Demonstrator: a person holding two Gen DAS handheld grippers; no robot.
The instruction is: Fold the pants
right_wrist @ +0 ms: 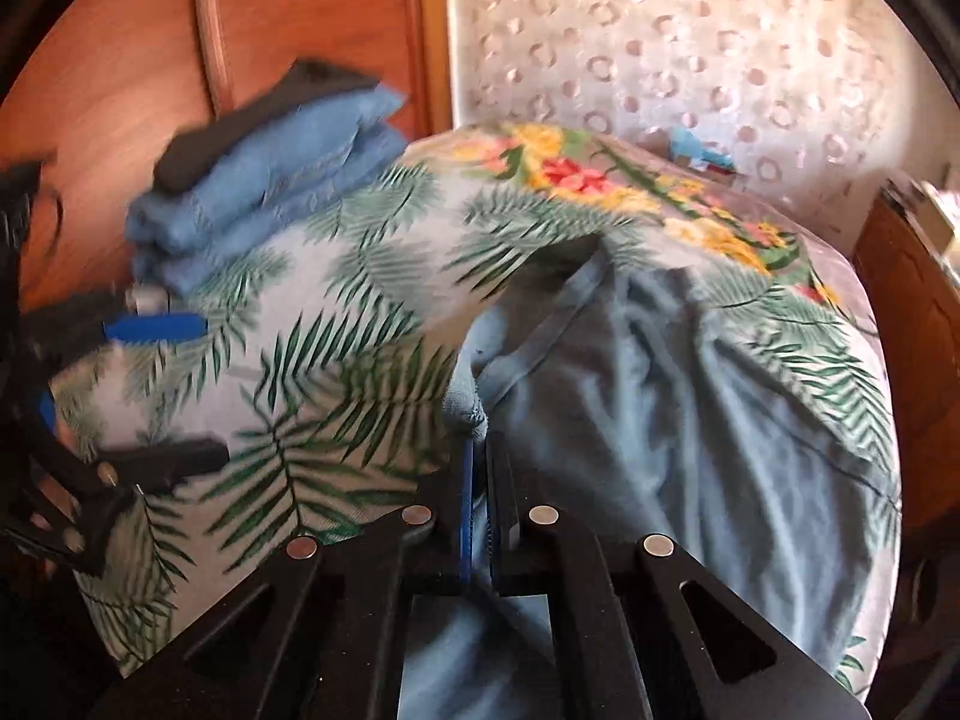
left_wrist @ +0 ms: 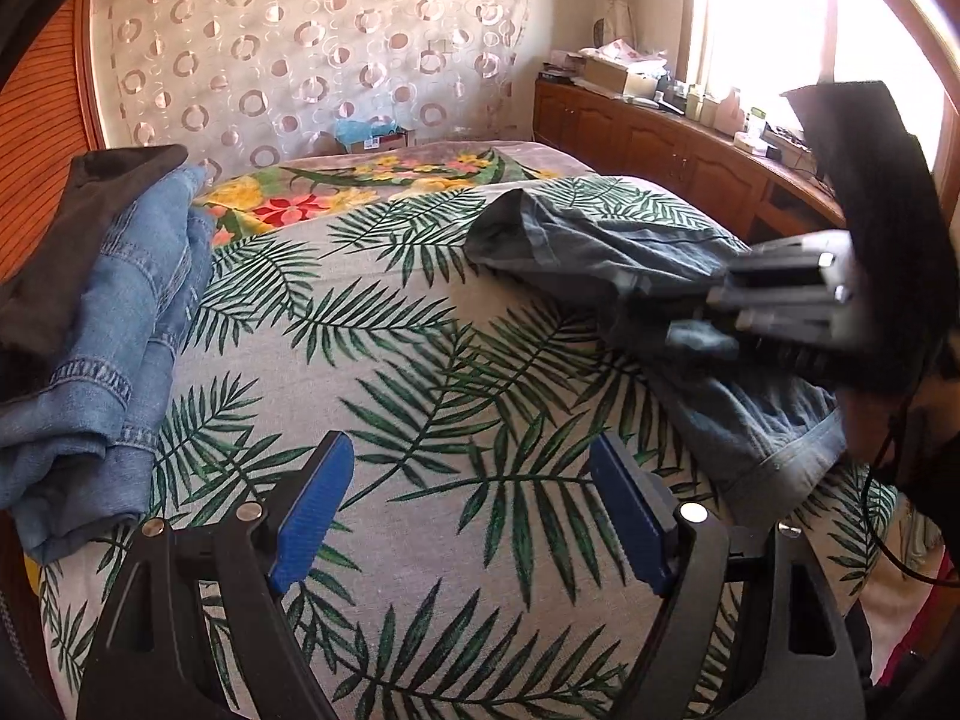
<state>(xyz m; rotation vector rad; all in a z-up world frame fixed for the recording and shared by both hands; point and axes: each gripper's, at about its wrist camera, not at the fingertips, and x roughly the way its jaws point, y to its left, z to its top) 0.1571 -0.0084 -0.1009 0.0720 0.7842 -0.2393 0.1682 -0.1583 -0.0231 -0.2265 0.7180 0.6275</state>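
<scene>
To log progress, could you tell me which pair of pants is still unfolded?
The grey-blue pants lying crumpled and spread on the leaf-print bedcover, pinched by the right gripper; the other jeans are stacked folded by the headboard.

Grey-blue pants (right_wrist: 690, 396) lie on a pale bedspread (left_wrist: 420, 372) printed with green palm fronds (blue jeans (left_wrist: 120, 324) beside).

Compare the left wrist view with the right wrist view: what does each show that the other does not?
Only the left wrist view shows the window, the cluttered wooden cabinets below it, and the right tool's body from the side. Only the right wrist view shows the right tool shut on a fold of the grey-blue pants, plus the left tool from the side, open and empty. Both show the palm-leaf bedcover, the stack of folded jeans by the wooden headboard, the floral blanket and the circle-patterned curtain.
</scene>
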